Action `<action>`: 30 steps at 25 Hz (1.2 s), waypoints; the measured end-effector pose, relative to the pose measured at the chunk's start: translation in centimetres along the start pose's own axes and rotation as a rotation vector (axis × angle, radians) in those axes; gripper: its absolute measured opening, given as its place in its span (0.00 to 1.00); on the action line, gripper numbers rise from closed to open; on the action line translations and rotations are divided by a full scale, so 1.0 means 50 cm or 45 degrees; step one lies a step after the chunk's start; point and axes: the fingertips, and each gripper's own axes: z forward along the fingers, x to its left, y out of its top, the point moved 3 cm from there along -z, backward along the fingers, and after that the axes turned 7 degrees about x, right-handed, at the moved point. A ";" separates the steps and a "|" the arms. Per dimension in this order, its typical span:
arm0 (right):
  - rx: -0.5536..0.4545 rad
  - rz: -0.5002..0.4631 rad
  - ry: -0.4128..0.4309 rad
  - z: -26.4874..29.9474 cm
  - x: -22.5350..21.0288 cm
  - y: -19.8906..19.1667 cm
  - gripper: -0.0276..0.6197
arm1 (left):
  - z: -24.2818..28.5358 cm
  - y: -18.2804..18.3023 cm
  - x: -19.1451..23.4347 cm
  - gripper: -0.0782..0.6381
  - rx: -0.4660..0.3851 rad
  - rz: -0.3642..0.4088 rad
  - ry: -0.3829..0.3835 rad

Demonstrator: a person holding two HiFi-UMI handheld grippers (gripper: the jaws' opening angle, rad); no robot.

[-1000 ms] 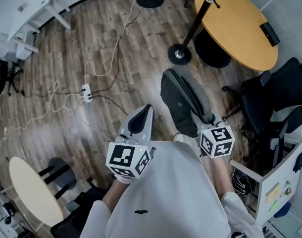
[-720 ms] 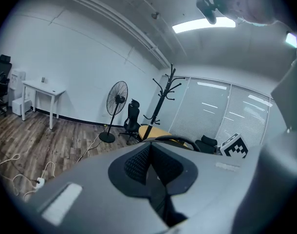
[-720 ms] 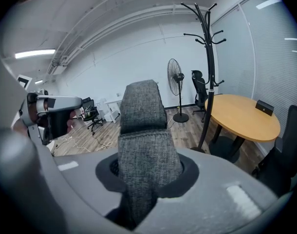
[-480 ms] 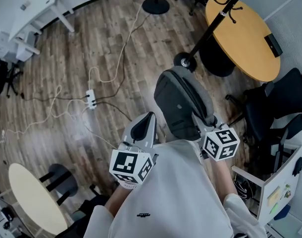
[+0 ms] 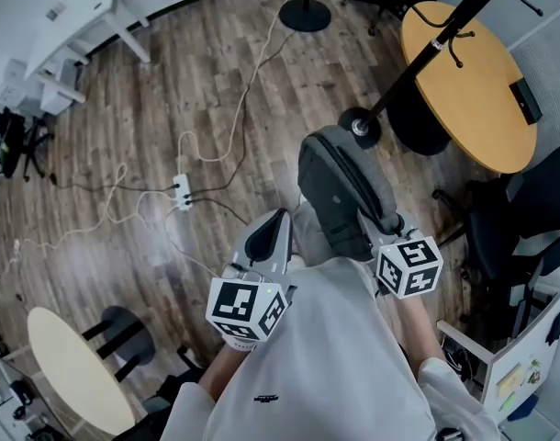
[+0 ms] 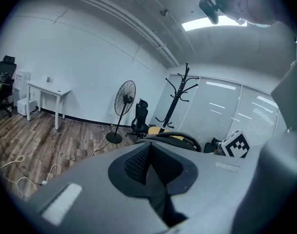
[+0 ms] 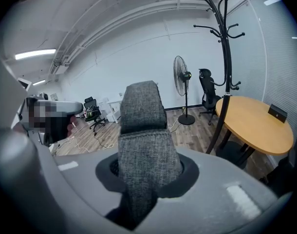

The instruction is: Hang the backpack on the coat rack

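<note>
Underfoot, the wood-plank floor (image 5: 151, 99) runs across an office, with white cables (image 5: 246, 95) trailing over it to a power strip (image 5: 181, 192) at the left. A white desk (image 5: 50, 12) stands at the far left, and a pedestal fan (image 7: 180, 82) at the far wall. There are 2 round tables: a yellow-topped table (image 5: 477, 90) at the far right and a pale table (image 5: 69, 366) at the near left. Black office chairs (image 5: 528, 219) crowd the right side.

The black coat rack (image 5: 418, 58) stands beside the yellow-topped table. The grey backpack (image 5: 340, 191) hangs above the floor just near of the rack's base. It is held by its woven strap (image 7: 141, 130), which the right gripper (image 7: 143, 179) clamps between its jaws. The left gripper (image 6: 151, 172) has its jaws closed together on nothing.
</note>
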 end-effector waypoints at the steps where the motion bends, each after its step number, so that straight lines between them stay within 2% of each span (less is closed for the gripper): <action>1: 0.009 0.007 0.003 0.012 -0.010 0.007 0.20 | 0.015 0.015 0.006 0.13 0.003 0.006 0.001; 7: 0.019 0.040 0.034 0.072 -0.086 0.089 0.20 | 0.124 0.112 0.040 0.13 0.030 0.047 0.012; 17: 0.005 -0.030 0.042 0.182 -0.229 0.242 0.20 | 0.314 0.262 0.056 0.13 0.009 0.105 0.037; 24: -0.062 0.004 0.013 0.210 -0.305 0.320 0.20 | 0.407 0.311 0.056 0.13 0.015 0.118 0.032; 30: -0.032 0.008 -0.004 0.220 -0.328 0.327 0.20 | 0.440 0.306 0.065 0.13 0.066 0.080 0.038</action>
